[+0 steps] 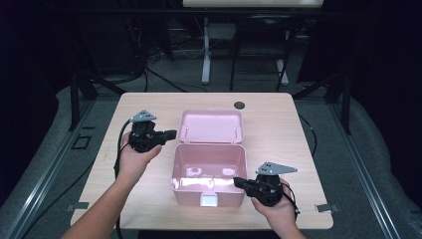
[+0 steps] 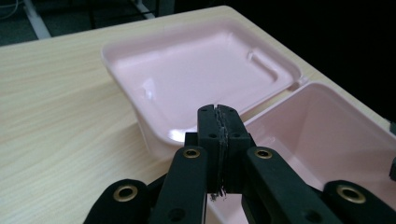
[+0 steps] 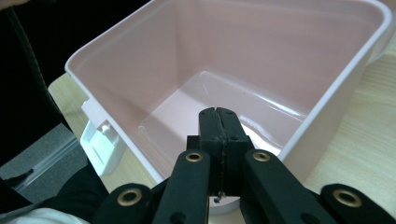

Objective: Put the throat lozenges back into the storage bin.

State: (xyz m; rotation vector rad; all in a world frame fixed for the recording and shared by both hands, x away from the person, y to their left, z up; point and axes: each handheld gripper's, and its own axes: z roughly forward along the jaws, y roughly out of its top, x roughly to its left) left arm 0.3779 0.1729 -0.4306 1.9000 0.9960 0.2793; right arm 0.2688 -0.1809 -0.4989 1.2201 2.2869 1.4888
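Note:
A pink plastic box (image 1: 209, 172) stands open in the middle of the wooden table, its inside bare. Its hinged lid (image 1: 211, 125) lies flat behind it, inner face up. My left gripper (image 1: 172, 133) is shut with nothing in it and hovers at the lid's left edge, pointing right. From the left gripper view the shut jaws sit over the lid (image 2: 196, 77) beside the box (image 2: 322, 135). My right gripper (image 1: 238, 182) is shut and empty at the box's front right corner, its tips over the rim. Its own view looks down into the box (image 3: 224, 70), whose white latch (image 3: 100, 140) hangs on the front wall.
The light wooden table (image 1: 278, 129) has a round cable hole (image 1: 239, 105) at its back edge. Bare tabletop lies left and right of the box. A white desk frame (image 1: 206, 50) and cables stand on the dark floor beyond.

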